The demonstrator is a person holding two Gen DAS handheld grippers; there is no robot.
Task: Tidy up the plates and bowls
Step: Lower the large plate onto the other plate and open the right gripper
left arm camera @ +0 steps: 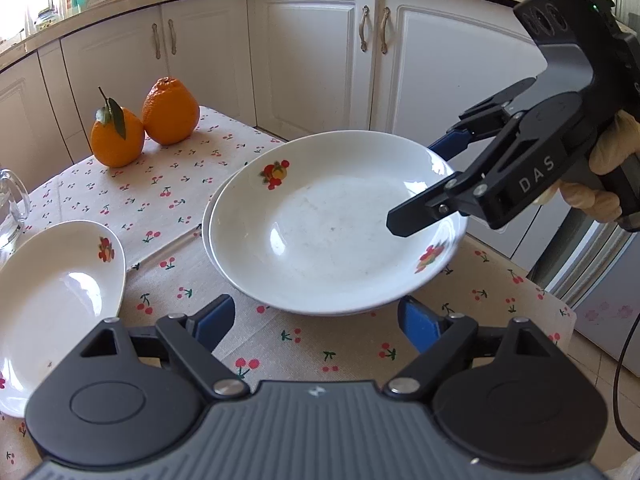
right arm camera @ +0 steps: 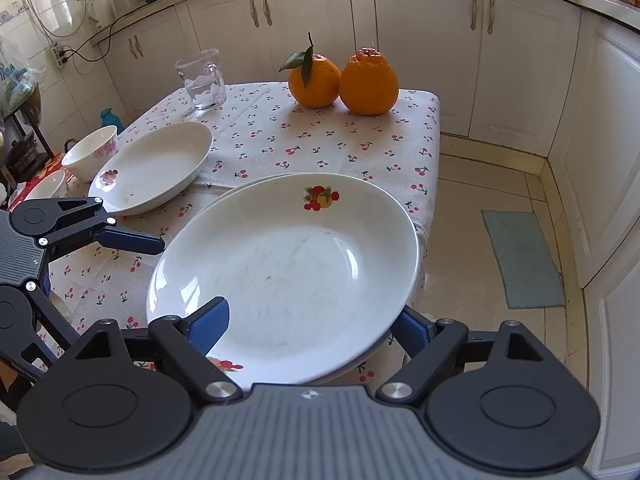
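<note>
A white plate with fruit prints lies on top of a second plate near the table's corner. My right gripper straddles the top plate's rim, one finger over it and one under; the jaws are wide and do not look clamped. My left gripper is open and empty, just short of the stack's near edge. A third white plate lies apart. Two white bowls stand beyond it.
Two oranges sit at the far side of the cherry-print tablecloth. A glass mug stands near them. White cabinets surround the table. A mat lies on the floor.
</note>
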